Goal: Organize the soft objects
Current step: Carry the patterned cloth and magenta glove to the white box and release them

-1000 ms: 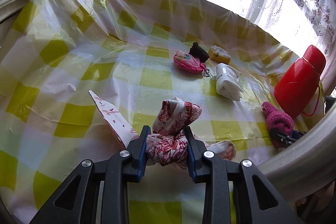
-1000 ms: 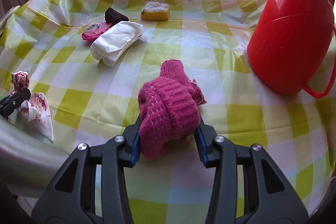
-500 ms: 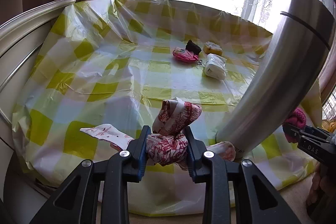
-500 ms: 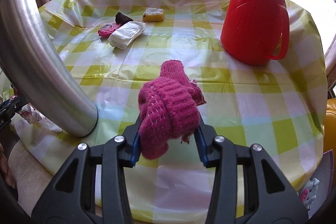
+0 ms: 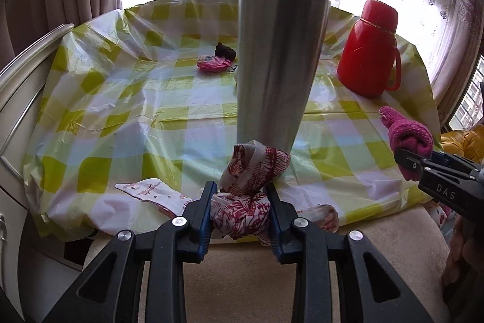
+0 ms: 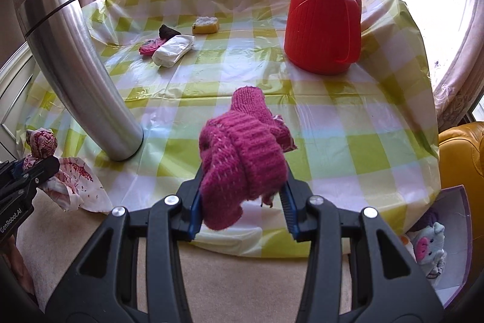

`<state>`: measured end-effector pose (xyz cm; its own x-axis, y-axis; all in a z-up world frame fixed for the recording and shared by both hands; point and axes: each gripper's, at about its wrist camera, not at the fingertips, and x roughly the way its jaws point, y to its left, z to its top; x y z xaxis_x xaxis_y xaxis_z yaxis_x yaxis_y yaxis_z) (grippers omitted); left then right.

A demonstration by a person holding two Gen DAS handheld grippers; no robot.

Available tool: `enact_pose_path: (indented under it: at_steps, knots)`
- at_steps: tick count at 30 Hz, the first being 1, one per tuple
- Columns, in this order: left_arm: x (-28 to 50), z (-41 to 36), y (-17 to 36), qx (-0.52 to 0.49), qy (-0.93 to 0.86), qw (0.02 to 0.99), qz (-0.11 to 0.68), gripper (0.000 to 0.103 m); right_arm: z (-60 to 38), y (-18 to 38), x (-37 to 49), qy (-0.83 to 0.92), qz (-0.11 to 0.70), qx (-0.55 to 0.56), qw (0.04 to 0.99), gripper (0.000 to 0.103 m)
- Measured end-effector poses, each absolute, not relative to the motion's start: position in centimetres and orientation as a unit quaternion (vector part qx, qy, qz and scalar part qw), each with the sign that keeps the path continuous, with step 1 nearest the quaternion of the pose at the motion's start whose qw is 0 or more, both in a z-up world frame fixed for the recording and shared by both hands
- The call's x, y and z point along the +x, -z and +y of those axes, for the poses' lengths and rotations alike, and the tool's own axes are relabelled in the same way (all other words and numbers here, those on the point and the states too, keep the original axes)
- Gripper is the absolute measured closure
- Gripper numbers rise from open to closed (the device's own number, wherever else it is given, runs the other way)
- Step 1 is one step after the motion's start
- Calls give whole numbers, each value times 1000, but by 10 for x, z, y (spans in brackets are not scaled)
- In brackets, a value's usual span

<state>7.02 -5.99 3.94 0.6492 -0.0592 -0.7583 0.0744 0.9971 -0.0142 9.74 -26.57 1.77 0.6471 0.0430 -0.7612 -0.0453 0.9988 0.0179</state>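
Note:
My left gripper (image 5: 240, 212) is shut on a bunched red-and-white patterned cloth (image 5: 251, 171) and holds it in the air just off the table's near edge. My right gripper (image 6: 240, 203) is shut on a magenta knitted glove (image 6: 242, 153), also held off the near edge. The glove shows at the right in the left wrist view (image 5: 408, 138); the cloth shows at the left in the right wrist view (image 6: 42, 141). On the far side of the table lie a pink pouch (image 5: 211, 62), a dark soft piece (image 6: 168, 31), a white tissue pack (image 6: 174, 50) and a yellow sponge (image 6: 205, 24).
The table has a yellow-and-white checked plastic cover (image 6: 332, 117). A tall steel flask (image 5: 281, 50) stands near the front edge and a red jug (image 6: 325, 8) at the right rear. A box with plush toys (image 6: 429, 238) sits low beside the table, next to a yellow seat (image 6: 462, 147).
Both grippers have pulled back and up from the table, each carrying its item. The cloth and the glove have left the tabletop and now hang beyond the near edge.

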Motion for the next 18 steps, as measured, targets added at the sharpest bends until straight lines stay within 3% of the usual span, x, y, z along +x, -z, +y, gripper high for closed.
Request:
enact_pose_path:
  at_steps: [18]
  knots:
    - [52, -180, -44, 76, 149, 890, 425, 71, -369, -18, 43, 66, 438, 20, 896, 56]
